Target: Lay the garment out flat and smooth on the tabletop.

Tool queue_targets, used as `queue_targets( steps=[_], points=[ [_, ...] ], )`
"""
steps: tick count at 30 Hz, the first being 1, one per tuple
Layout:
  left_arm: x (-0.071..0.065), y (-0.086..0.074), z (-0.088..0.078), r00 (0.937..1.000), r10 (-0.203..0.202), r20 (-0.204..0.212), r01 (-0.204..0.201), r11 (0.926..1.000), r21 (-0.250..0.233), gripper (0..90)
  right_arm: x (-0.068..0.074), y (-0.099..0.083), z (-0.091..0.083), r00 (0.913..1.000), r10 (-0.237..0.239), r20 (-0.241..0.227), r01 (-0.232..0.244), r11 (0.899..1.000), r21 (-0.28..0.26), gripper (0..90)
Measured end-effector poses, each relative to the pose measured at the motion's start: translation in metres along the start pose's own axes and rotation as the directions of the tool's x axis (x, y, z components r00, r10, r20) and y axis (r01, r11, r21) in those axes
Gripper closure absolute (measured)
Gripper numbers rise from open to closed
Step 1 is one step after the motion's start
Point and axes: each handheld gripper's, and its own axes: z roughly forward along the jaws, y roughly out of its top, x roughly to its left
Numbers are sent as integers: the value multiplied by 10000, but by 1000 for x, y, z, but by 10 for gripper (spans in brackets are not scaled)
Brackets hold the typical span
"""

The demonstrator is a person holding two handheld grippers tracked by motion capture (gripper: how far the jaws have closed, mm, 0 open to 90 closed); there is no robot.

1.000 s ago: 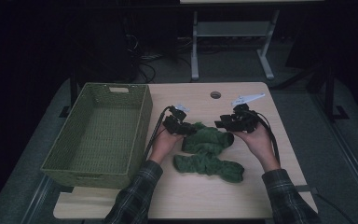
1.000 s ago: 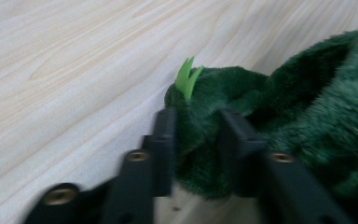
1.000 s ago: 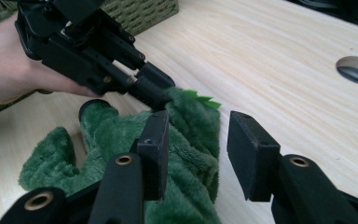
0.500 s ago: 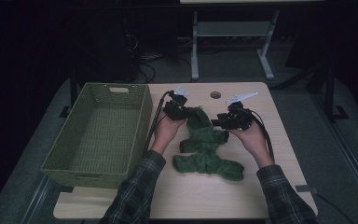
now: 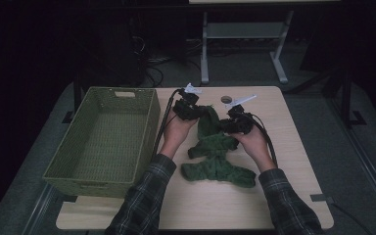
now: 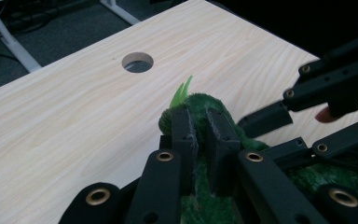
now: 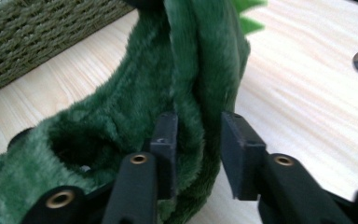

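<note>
A dark green plush toy (image 5: pixel 215 164) with light green spikes lies on the wooden table (image 5: pixel 293 147). Its upper end is lifted off the surface. My left gripper (image 5: pixel 199 111) is shut on that raised end, and its jaws have just been closing. In the left gripper view the pads (image 6: pixel 184 135) pinch the fur (image 6: pixel 196 105) just below the spikes. My right gripper (image 5: pixel 226 126) reaches in from the right at the toy's middle. Its jaws have just been closing, and a fold of fur (image 7: pixel 121 126) fills the gap between them at the gripper (image 7: pixel 198 128).
A green woven basket (image 5: pixel 149 127) stands on the table's left side, with its wall (image 7: pixel 42 37) close behind the toy. A round cable hole (image 5: pixel 226 99) sits near the table's far edge. Bare wood lies right of the toy and in front of it.
My left gripper has risen, pulling the toy's upper end up with it. My right gripper has moved in to the left, onto the toy's middle.
</note>
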Motion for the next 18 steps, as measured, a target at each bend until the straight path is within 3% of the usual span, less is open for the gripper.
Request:
queue_targets(
  steps=[2, 5, 7, 9, 11, 14, 18],
  points=[
    [-1, 0, -1, 10000, 70, 3, -70, 10000, 11, 832, -2, -3, 3, 9999, 59, -130, -58, 10000, 24, 794],
    [0, 0, -1, 10000, 61, -19, -61, 10000, -19, 810, -2, -4, 3, 9999, 30, -113, -30, 10000, -38, 855],
    [1, -2, -1, 10000, -21, -27, 21, 10000, -41, 758, -2, -4, 0, 9999, -35, -95, 34, 9999, -132, 867],
    [3, -7, -2, 9998, -181, -15, 180, 9997, -138, 650, -4, -4, -3, 9999, -16, -125, 13, 9997, -244, 872],
    [3, -16, -5, 9985, -533, 133, 537, 9981, -295, 570, -6, -5, -8, 9999, -2, -139, -3, 9993, -373, 873],
    [5, -33, -4, 9960, -855, 246, 855, 9963, -5, 497, -9, -7, -12, 9997, 55, -253, -68, 9987, -514, 876],
    [10, -55, 5, 9890, -1379, 531, 1359, 9899, 395, 472, -10, -7, -18, 9994, -83, -326, 55, 9965, -837, 876]
  ],
)
